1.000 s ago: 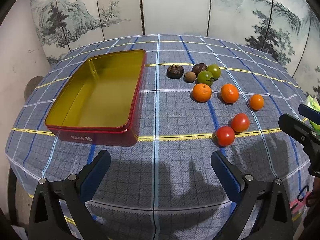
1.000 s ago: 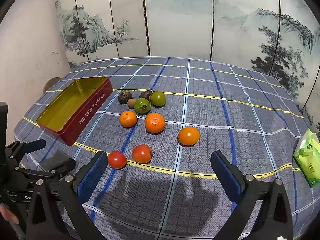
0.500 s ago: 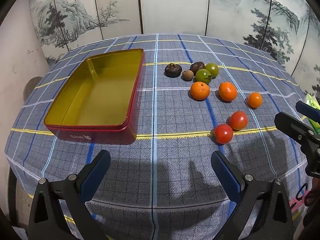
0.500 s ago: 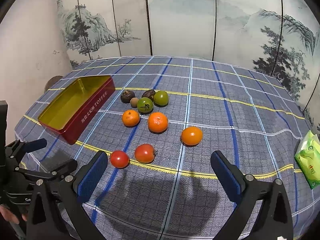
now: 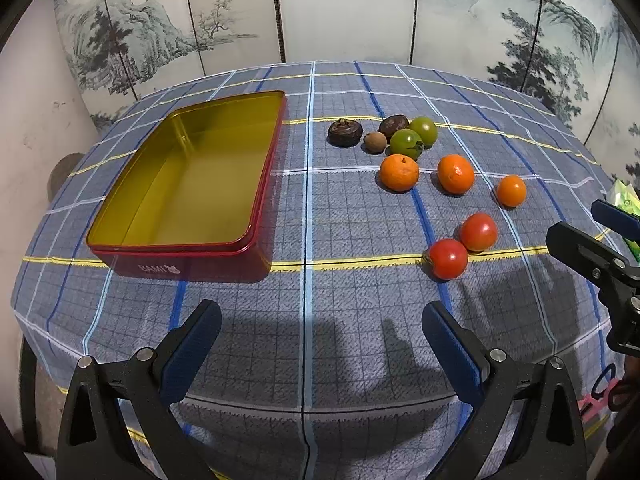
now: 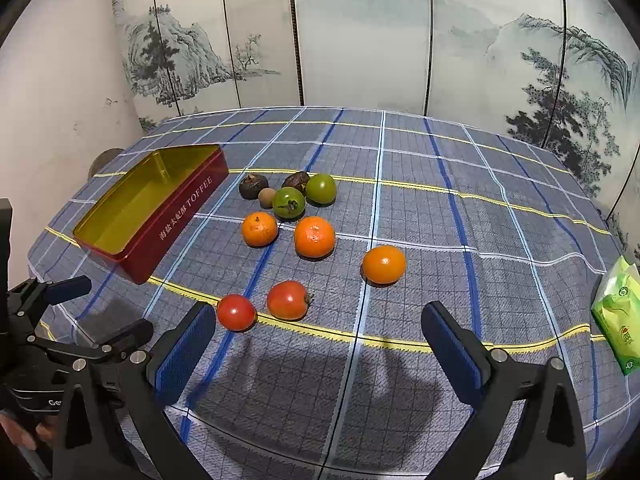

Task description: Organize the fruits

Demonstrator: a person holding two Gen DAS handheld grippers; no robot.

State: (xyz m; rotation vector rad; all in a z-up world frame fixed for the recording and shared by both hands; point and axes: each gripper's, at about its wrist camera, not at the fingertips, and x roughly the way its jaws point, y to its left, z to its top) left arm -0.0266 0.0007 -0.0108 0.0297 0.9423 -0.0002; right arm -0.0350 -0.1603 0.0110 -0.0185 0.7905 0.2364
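1. Left gripper (image 5: 320, 344) hovered over the near edge of the table (image 5: 320, 300), its fingers (image 5: 192, 352) spread wide with nothing between them.
2. Right gripper (image 6: 318, 340) was likewise held above the table, fingers (image 6: 452, 344) wide apart and empty; the nearer red tomato (image 6: 236, 312) lay just beside its left fingertip.
3. Red tin (image 5: 188, 184), gold inside, sat open on the left part of the checked cloth; nothing lay in it.
4. All fruit lay on the cloth to the right of the tin, apart from it.
5. Far cluster: two dark brown fruits (image 5: 345, 133), one small tan fruit (image 5: 375, 142) and two green tomatoes (image 5: 406, 144), close together.
6. Middle row: three oranges (image 5: 399, 173), spaced apart.
7. Nearest: two red tomatoes (image 5: 448, 259), almost touching.
8. Green packet (image 6: 618, 316) lay at the table's right edge.
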